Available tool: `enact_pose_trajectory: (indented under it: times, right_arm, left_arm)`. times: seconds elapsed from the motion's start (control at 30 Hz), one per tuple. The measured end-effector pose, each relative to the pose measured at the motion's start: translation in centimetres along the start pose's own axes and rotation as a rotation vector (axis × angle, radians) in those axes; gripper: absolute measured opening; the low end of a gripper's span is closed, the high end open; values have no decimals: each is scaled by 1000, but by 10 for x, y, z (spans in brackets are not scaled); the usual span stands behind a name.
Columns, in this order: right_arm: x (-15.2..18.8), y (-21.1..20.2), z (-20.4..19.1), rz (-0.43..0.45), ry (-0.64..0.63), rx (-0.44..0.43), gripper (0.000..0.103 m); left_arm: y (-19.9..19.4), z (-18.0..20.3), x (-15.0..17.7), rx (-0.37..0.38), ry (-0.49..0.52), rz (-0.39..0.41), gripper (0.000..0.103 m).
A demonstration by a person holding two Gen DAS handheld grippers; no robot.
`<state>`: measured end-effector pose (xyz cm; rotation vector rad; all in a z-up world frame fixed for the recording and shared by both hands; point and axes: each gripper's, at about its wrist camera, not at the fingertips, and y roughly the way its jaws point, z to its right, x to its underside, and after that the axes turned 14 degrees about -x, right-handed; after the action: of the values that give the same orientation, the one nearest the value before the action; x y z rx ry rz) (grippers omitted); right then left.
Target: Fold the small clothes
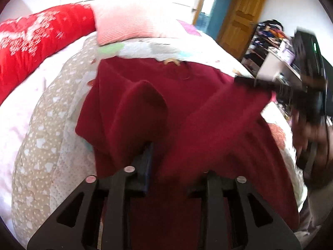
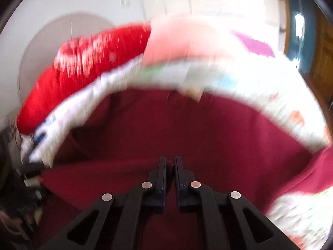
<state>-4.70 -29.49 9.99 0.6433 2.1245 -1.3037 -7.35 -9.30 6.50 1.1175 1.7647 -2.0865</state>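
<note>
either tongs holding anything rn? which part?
Right tongs: shut on the dark red garment, pinching an outstretched corner or sleeve end, seen in the left view. Left tongs: fingers spread apart, cloth draped over them; no clear pinch.

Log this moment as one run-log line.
stage: mid-fold | left gripper: open over maroon sweater | right gripper: shut on sweater's sleeve | surface: bed quilt

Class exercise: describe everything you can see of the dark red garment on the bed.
The dark red garment looks like soft knit fabric. It lies spread on the patterned quilt, neckline away from the cameras. One part is raised into a peak over the left gripper; another stretches taut toward the right gripper, whose fingers pinch the cloth.
</note>
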Motion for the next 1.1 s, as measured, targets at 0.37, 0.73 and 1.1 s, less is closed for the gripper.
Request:
enact_pose_trajectory:
  times: [0.37, 0.73, 1.1]
  right_arm:
    - [-20, -44, 68, 110, 14, 421, 6]
    - [-13, -18, 82, 67, 124, 313, 46]
    - [-78, 144, -30, -111, -41, -247, 52]
  left_arm:
    - [15, -32, -11, -92, -137, 24, 56]
    - [71, -66, -25, -257, -262, -98, 58]
    - [73, -82, -14, -217, -350, -80, 59]
